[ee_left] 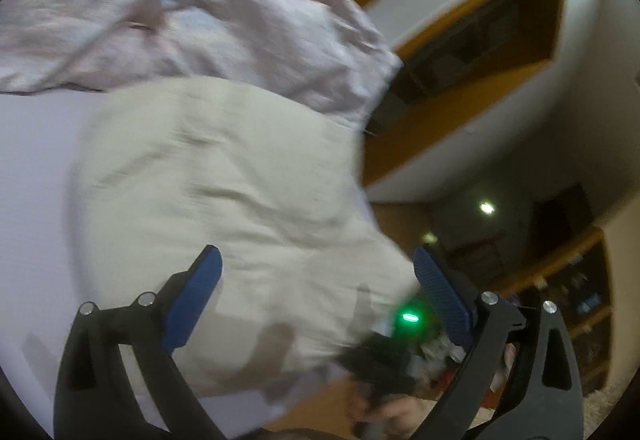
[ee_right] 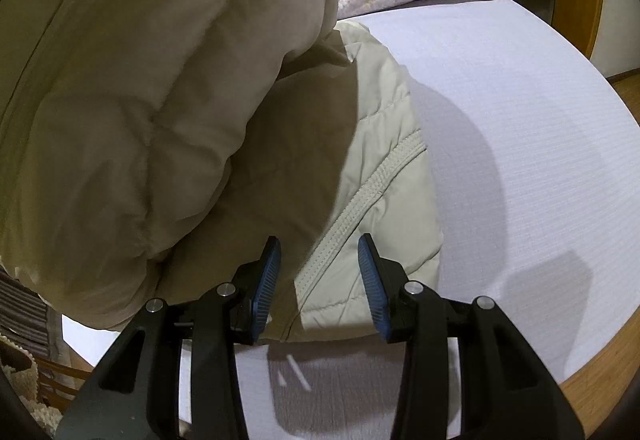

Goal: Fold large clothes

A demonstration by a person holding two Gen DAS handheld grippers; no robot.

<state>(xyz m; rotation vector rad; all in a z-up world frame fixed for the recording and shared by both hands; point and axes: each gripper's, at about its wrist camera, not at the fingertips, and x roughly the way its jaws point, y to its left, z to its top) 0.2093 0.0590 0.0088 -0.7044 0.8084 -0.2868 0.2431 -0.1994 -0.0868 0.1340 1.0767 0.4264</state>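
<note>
Beige padded jacket bunched on lavender bed sheet. Right gripper parted, empty, over the zipper; left gripper spread wide, seemingly empty though blurred.

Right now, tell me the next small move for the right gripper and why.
Probably ease the right gripper forward and close on the jacket hem by the zipper. Its fingers stand open and empty, straddling that edge, which lies flat on the bed sheet.
</note>
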